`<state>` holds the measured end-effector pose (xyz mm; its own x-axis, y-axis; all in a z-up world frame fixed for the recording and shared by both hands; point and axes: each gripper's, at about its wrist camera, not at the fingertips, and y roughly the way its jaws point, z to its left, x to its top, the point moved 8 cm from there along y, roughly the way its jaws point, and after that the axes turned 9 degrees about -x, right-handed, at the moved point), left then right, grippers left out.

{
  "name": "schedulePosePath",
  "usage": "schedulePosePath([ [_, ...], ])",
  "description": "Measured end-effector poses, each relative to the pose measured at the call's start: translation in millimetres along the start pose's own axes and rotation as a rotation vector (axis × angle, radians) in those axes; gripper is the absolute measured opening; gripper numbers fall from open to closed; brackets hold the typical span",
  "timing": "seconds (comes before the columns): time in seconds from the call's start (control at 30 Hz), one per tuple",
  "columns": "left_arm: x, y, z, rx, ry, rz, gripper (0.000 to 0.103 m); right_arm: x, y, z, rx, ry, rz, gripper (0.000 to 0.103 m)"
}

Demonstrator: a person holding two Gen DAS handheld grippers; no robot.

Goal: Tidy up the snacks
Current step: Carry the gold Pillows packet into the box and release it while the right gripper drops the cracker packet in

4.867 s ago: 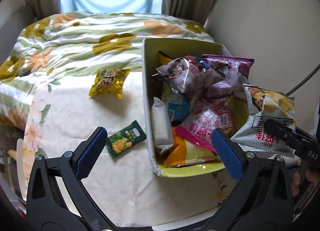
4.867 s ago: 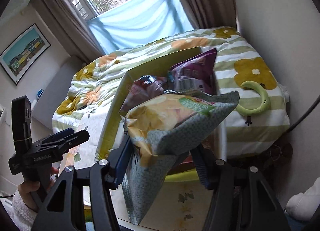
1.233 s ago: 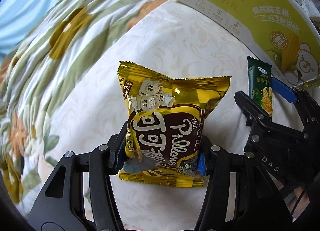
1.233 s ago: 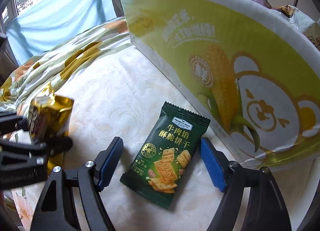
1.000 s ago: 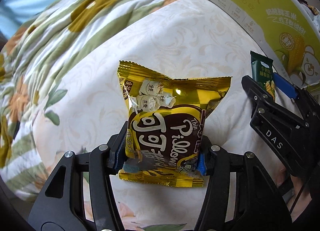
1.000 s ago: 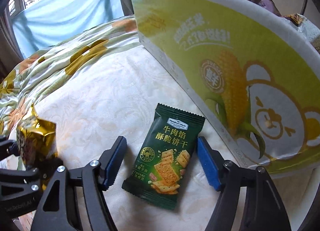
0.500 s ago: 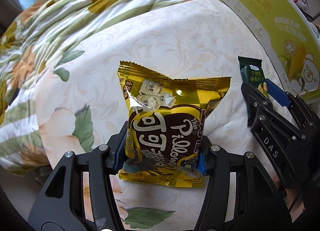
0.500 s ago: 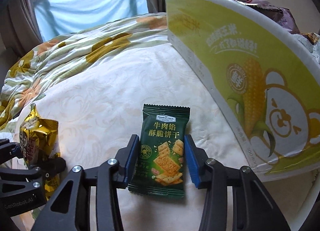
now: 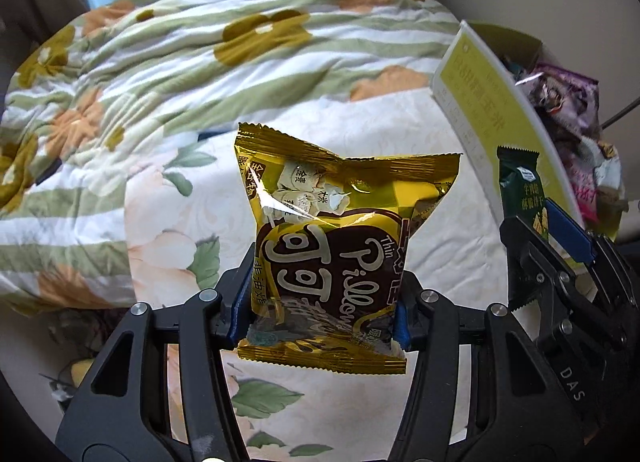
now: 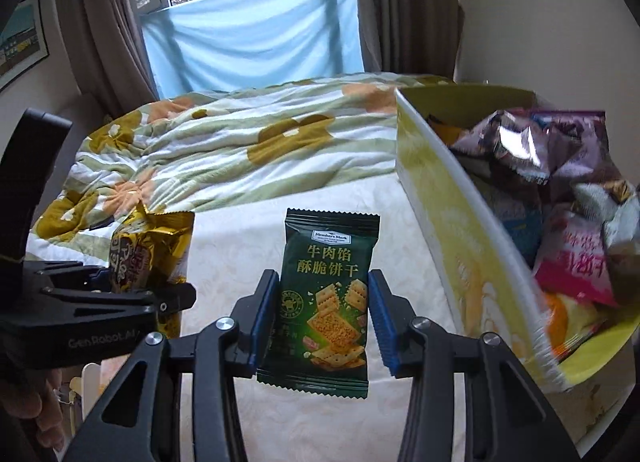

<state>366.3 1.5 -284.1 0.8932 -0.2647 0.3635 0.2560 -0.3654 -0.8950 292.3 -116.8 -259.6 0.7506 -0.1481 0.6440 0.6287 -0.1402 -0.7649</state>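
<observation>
My left gripper (image 9: 320, 302) is shut on a gold and brown pillow-snack bag (image 9: 336, 246) and holds it above the white cloth; the bag also shows at the left of the right wrist view (image 10: 148, 250). My right gripper (image 10: 323, 314) is shut on a dark green cracker packet (image 10: 326, 294), lifted off the cloth; the packet also shows at the right of the left wrist view (image 9: 524, 190). The yellow-green snack box (image 10: 460, 222) stands to the right, filled with several snack bags (image 10: 560, 190).
A white patterned cloth (image 10: 248, 238) covers the surface under both grippers. A floral green-striped quilt (image 10: 240, 142) lies behind it. Curtains and a window with a blue sheet (image 10: 252, 34) are at the back. A beige wall is to the right.
My right gripper has closed on the green cracker packet and lifted it off the cloth. My left gripper has raised the gold bag higher, and both views now look over the box.
</observation>
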Motion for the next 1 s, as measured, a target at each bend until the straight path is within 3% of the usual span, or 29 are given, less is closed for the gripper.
schedulePosePath([
  [0.13,21.9,-37.0,-47.5,0.001,-0.013,-0.087,0.050,30.0,-40.0,-29.9,0.059,-0.041,-0.061,0.041],
  [0.3,36.8,-58.1,-123.8,0.003,-0.005,-0.155,0.050,51.1,-72.1,-79.1,0.123,-0.081,-0.063,0.041],
  [0.53,43.3,-33.0,-232.5,-0.014,0.015,-0.177,0.050,61.3,-97.7,-170.0,0.118,-0.106,-0.107,0.041],
  [0.7,38.9,-10.9,-276.7,-0.030,-0.014,-0.157,0.051,65.3,-106.5,-219.4,0.120,-0.103,-0.109,0.041],
  [0.73,37.6,-6.4,-282.9,-0.031,-0.021,-0.150,0.054,64.9,-107.3,-225.2,0.121,-0.102,-0.108,0.041],
  [0.8,34.6,-1.2,-285.3,-0.005,-0.025,-0.149,0.074,64.6,-109.7,-236.9,0.123,-0.098,-0.107,0.041],
  [0.83,32.3,0.3,-286.6,0.011,-0.024,-0.149,0.098,63.0,-109.4,-241.2,0.126,-0.095,-0.104,0.041],
  [0.87,30.0,-0.4,-286.9,0.021,-0.021,-0.161,0.102,62.6,-109.3,-243.8,0.128,-0.091,-0.102,0.041],
  [1.0,21.0,-10.8,-281.8,0.059,0.000,-0.191,0.102,59.4,-107.7,-254.0,0.142,-0.071,-0.095,0.041],
])
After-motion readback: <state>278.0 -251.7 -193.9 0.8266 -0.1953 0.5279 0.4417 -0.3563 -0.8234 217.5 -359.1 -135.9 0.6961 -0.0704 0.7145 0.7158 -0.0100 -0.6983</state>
